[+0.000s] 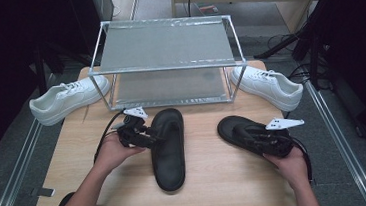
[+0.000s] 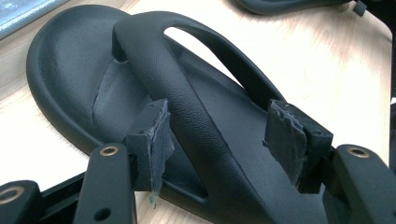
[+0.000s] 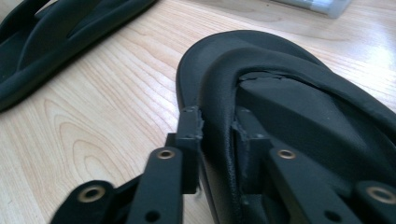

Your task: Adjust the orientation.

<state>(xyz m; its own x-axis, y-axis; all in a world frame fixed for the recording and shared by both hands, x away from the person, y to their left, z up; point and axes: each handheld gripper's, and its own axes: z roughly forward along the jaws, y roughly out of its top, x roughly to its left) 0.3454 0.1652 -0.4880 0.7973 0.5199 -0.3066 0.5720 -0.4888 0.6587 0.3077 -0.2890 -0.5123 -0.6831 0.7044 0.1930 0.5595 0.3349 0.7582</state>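
Black foam sandals lie mid-tabletop: the right gripper (image 3: 217,128) pinches the right sandal's (image 1: 246,132) strap, while the left gripper's (image 2: 224,140) released jaws straddle the left sandal's (image 1: 168,144) strap and should close squarely before lifting.

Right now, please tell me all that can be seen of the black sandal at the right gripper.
The right sandal is a black flip-flop of matte, foam-like material with a Y-shaped strap. It lies flat, sole down, on the wooden table, its toe pointing up and left in the high view. The right gripper has its pads pressed on one strap arm. It lies apart from the left sandal.
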